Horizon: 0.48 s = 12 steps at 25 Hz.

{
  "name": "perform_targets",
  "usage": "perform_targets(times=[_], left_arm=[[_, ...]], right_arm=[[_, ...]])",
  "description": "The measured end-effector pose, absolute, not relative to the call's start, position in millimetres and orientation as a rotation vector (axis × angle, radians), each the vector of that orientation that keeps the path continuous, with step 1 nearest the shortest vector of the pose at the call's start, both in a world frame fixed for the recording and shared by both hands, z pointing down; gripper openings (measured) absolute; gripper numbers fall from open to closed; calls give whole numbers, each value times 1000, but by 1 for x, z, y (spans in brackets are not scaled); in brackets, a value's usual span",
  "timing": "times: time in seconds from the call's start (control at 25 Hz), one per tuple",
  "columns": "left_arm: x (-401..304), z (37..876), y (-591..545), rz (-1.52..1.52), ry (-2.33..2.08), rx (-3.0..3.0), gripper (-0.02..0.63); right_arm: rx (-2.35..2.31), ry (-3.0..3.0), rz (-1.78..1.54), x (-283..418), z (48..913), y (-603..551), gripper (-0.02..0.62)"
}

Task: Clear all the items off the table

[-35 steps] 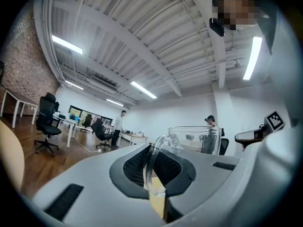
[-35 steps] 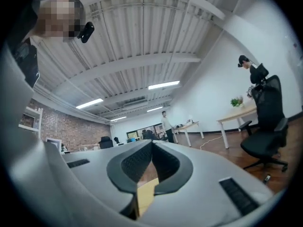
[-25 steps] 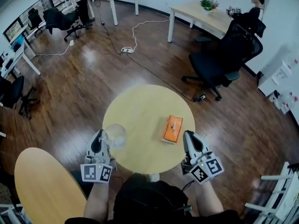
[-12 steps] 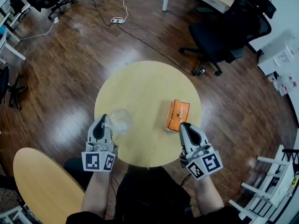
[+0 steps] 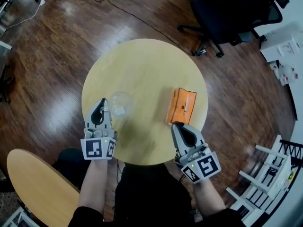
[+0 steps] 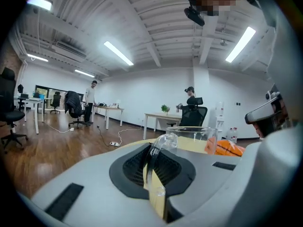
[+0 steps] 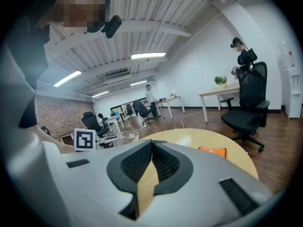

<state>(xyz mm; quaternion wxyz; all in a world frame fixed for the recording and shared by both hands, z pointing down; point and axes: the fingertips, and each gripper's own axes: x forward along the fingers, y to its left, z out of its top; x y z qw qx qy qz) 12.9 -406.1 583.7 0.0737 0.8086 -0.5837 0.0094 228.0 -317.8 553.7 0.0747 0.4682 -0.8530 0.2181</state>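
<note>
Right tongs (image 5: pixel 176 126): packet (image 5: pixel 182 106) lies lengthwise ahead.

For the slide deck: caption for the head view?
Left gripper clamps glass mug; right gripper shut near orange pack.

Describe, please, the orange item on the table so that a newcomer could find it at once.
Find the round wooden table on the dark wood floor. Near its right edge, just ahead of the right gripper, lies a flat rectangular orange packet. Its only neighbour on the table, a glass mug, is clear and round.
</note>
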Motion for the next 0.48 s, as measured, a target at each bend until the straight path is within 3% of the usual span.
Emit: perform_targets(times=[0.48], left_arm=[[21,623,-422,122,-1724,2442,0]], right_arm=[[1352,-2549,677,223,568,-318,5]])
